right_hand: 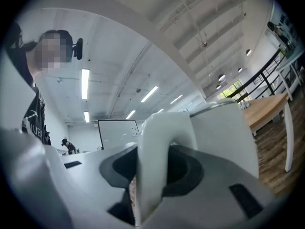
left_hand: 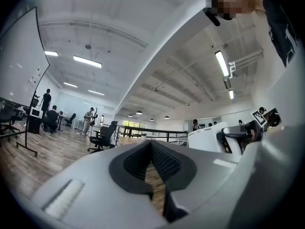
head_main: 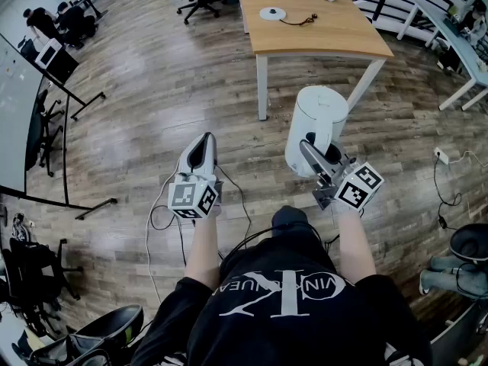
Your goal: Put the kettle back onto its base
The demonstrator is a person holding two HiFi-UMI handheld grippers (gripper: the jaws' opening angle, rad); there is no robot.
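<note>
The kettle (head_main: pixel 316 124) hangs in the air above the wooden floor, well apart from its round base (head_main: pixel 272 13) on the table (head_main: pixel 343 36), so carrying it over and setting it down are yet to do; the right hand-held gripper (head_main: pixel 319 155) pinches its handle (right_hand: pixel 159 166); the left hand-held gripper (head_main: pixel 203 143) is pressed together, empty. It is a plain white, rounded jug, lid on, seemingly near upright.

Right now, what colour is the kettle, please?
White; the kettle shows best in the head view.
</note>
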